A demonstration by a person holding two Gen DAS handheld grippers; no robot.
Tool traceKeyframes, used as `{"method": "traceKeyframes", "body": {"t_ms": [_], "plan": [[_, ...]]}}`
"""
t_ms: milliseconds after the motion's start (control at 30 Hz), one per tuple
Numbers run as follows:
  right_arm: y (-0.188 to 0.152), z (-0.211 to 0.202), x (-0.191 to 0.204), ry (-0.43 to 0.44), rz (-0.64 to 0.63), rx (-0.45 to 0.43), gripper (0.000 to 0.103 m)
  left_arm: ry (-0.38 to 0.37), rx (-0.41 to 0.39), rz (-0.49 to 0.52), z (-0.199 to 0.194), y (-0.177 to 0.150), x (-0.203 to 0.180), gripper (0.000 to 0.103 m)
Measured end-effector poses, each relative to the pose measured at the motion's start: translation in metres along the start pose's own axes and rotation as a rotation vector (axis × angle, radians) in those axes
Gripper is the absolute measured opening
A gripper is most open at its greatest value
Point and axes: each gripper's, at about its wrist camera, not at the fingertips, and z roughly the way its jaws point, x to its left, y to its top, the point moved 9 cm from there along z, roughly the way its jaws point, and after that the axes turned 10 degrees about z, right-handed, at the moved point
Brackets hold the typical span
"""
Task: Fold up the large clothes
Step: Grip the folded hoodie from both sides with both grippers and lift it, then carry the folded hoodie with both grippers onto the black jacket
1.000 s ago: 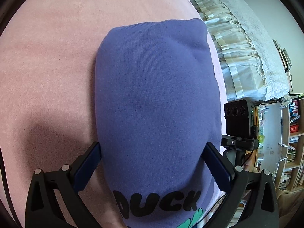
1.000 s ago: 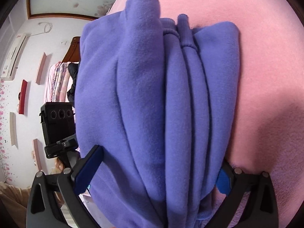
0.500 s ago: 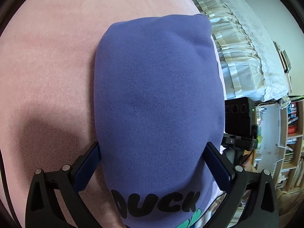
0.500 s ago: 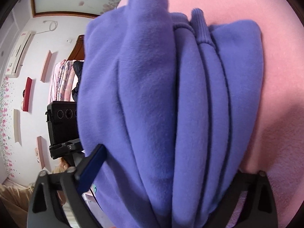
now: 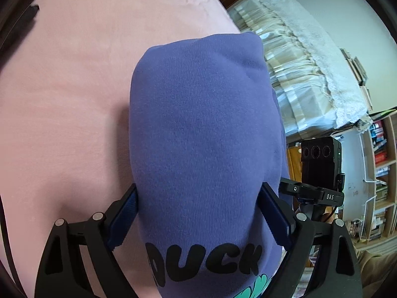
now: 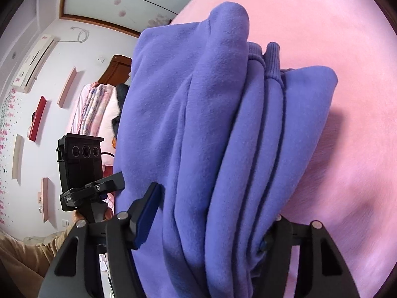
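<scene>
A folded purple sweatshirt (image 5: 201, 136) with black "DUCK" lettering fills the left wrist view, held above the pink bed cover (image 5: 62, 99). My left gripper (image 5: 198, 203) is shut on its thick folded bundle, one blue pad on each side. In the right wrist view the same sweatshirt (image 6: 211, 136) shows its stacked folded edges and ribbed cuffs. My right gripper (image 6: 211, 213) is shut on that bundle; its right finger is mostly hidden by cloth. Each gripper shows in the other's view, the right one (image 5: 320, 173) and the left one (image 6: 84, 168).
The pink bed cover (image 6: 347, 49) spreads under and beyond the sweatshirt. A cream frilled cloth (image 5: 310, 74) and bookshelves (image 5: 377, 173) lie to the right. A wall with shelves (image 6: 37, 119), an air conditioner (image 6: 34, 64) and hanging clothes (image 6: 96, 114) lie to the left.
Both grippers have lifted and tilted with the sweatshirt still gripped; more of the room shows beyond the bed's edge in both views.
</scene>
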Motion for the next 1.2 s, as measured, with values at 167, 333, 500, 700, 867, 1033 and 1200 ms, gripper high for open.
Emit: {"method": "traceKeyframes", "body": {"t_ms": [167,333,500,700,867,1033,1200], "plan": [[-0.014,0.001,0.074,-0.001,-0.060,-0.018,0.063,0.011,-0.050,0.016,-0.081,0.003,-0.004,0.091],[-0.013,0.031,0.165,0.031,-0.116,-0.025,0.063,0.059,-0.105,0.034,-0.187,0.022,0.021,0.091],[0.003,0.090,0.268,0.104,-0.182,-0.033,0.063,0.137,-0.149,0.064,-0.295,0.056,0.073,0.092],[0.036,0.189,0.372,0.197,-0.229,-0.015,0.064,0.239,-0.202,0.070,-0.407,0.101,0.168,0.092],[0.075,0.284,0.425,0.218,-0.235,-0.001,0.063,0.271,-0.241,0.066,-0.450,0.139,0.261,0.092],[0.110,0.360,0.424,0.181,-0.188,0.009,0.063,0.252,-0.256,0.037,-0.440,0.162,0.351,0.093],[0.138,0.395,0.385,0.052,-0.185,-0.056,0.051,0.292,-0.269,0.033,-0.382,0.178,0.408,0.077]]}}
